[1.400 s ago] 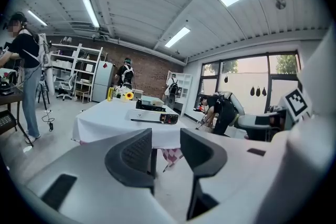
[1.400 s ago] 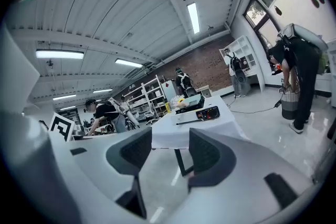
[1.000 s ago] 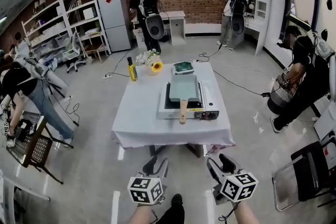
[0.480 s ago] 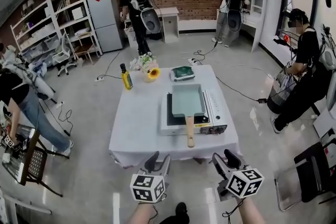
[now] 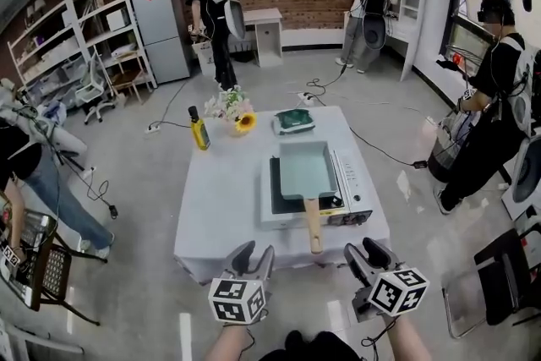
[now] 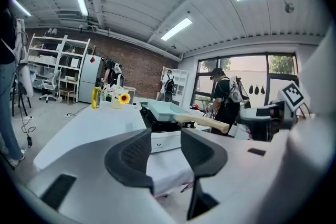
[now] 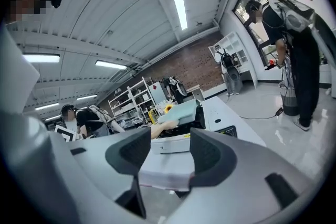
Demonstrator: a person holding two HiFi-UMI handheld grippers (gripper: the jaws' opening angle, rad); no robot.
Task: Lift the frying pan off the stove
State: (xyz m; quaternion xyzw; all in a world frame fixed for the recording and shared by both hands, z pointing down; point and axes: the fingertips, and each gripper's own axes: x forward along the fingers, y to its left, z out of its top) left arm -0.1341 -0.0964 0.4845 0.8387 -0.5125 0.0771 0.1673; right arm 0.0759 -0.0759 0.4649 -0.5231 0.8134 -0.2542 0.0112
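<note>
A pale teal rectangular frying pan (image 5: 303,169) sits on a white portable stove (image 5: 352,192) on the white-clothed table (image 5: 221,207). Its wooden handle (image 5: 314,224) points toward me, past the stove's front. Both grippers hang short of the table's near edge, apart from the pan. My left gripper (image 5: 254,256) is open and empty. My right gripper (image 5: 365,254) is also open and empty. In the left gripper view the pan (image 6: 163,109) and handle (image 6: 203,122) lie beyond the open left gripper (image 6: 165,145). In the right gripper view the pan (image 7: 181,111) shows above the open right gripper (image 7: 170,148).
A yellow bottle (image 5: 198,131), a sunflower vase (image 5: 240,119) and a green-topped tray (image 5: 293,121) stand at the table's far end. Several people work around the room. A folding chair (image 5: 505,276) stands at the right, another chair (image 5: 44,259) at the left, and cables cross the floor.
The table and stove have come nearer and now lie just ahead of both grippers. Both grippers stay open and empty. The pan has not moved on the stove.
</note>
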